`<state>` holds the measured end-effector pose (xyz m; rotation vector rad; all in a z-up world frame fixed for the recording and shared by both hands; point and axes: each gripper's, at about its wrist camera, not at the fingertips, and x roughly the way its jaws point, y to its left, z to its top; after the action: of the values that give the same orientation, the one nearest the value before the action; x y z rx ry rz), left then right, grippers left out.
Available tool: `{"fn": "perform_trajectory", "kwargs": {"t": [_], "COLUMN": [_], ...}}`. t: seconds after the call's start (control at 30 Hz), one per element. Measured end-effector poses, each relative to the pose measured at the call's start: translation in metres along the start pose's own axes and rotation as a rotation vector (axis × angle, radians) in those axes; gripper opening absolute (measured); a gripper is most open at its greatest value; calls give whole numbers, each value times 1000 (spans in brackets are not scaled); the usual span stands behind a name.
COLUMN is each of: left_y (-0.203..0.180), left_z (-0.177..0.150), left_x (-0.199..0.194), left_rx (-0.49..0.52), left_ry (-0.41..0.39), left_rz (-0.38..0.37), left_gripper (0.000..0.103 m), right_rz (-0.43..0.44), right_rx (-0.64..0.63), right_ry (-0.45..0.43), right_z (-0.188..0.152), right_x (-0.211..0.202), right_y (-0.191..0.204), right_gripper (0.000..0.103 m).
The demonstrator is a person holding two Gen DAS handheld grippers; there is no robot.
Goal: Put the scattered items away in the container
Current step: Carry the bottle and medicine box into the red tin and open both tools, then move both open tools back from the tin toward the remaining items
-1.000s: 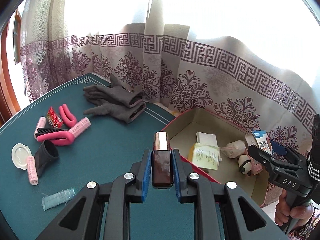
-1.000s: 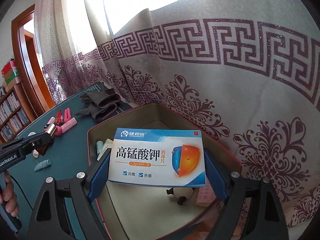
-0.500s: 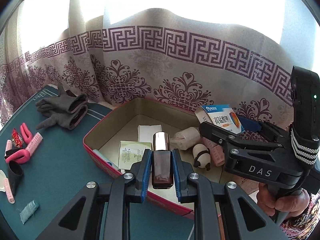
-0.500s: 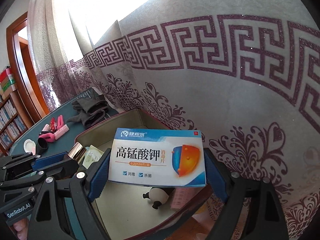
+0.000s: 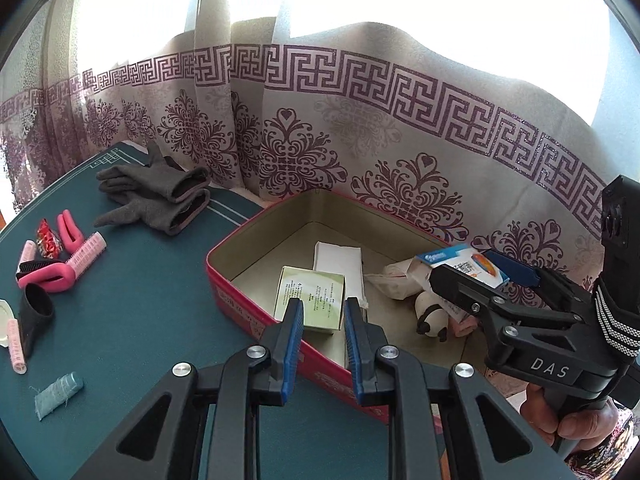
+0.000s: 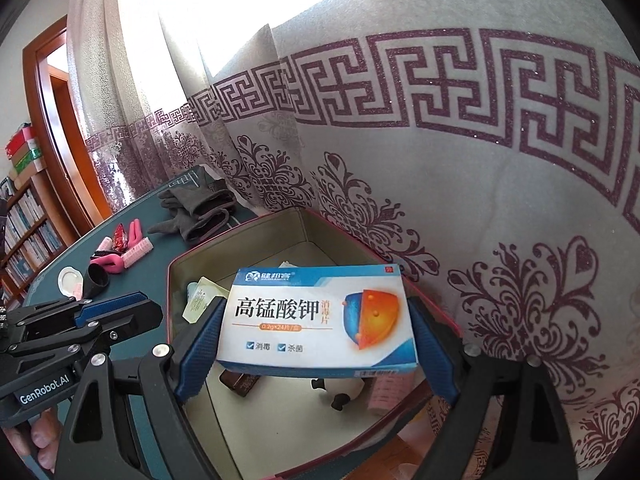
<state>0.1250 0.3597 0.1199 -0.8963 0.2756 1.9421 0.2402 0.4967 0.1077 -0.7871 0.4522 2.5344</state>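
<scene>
My left gripper [image 5: 323,312] hangs over the near wall of the red tin [image 5: 256,320]. Its jaws are opening and nothing is between them. A brown bottle [image 6: 240,384] lies on the tin's floor, partly hidden under the box I hold. My right gripper [image 6: 316,308] is shut on a blue-and-white medicine box [image 6: 316,320], held level above the tin's right half; the left wrist view shows that box [image 5: 460,260] too. Inside the tin lie a green carton [image 5: 310,300], a white paper [image 5: 338,260], a tissue pack [image 5: 396,280] and a panda figure [image 5: 430,316].
On the green table [image 5: 140,300] left of the tin lie grey gloves [image 5: 156,196], pink hair rollers [image 5: 86,254], pink clips [image 5: 52,276], a black cup [image 5: 36,308], a white lid [image 6: 70,280] and a grey-blue cloth roll [image 5: 58,394]. A patterned curtain [image 5: 360,140] hangs close behind the tin.
My left gripper swung right from above the table to over the tin, then parted its jaws; the brown bottle has left them. The right gripper kept its hold on the medicine box.
</scene>
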Motion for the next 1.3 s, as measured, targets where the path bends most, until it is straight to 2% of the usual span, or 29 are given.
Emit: {"fn": "perform_trajectory", "kwargs": {"t": [0.03, 0.07, 0.1, 0.13, 0.27, 0.8, 1.13, 1.3], "left_y": [2, 4, 7, 9, 13, 42, 106, 145], "left_z": [-1, -1, -2, -2, -1, -24, -43, -55], "left_x": [-1, -3, -7, -11, -14, -10, -30, -45], "left_rx": [-9, -22, -36, -46, -51, -115, -255, -337], "left_ry": [-3, -16, -39, -61, -61, -7, -17, -29], "left_rz": [8, 20, 36, 46, 61, 130, 221, 280], "left_gripper": [43, 75, 91, 91, 91, 92, 92, 92], "right_rz": [2, 5, 7, 9, 12, 22, 87, 137], "right_rx": [-3, -3, -1, 3, 28, -13, -104, -150], "right_ry": [-1, -2, -5, -7, -5, -23, -50, -30], "right_z": [0, 0, 0, 0, 0, -4, -6, -10], "right_x": [0, -1, -1, -2, -2, -9, -11, -4], "right_y": [1, 2, 2, 2, -2, 20, 70, 99], "right_gripper": [91, 93, 95, 95, 95, 95, 95, 95]}}
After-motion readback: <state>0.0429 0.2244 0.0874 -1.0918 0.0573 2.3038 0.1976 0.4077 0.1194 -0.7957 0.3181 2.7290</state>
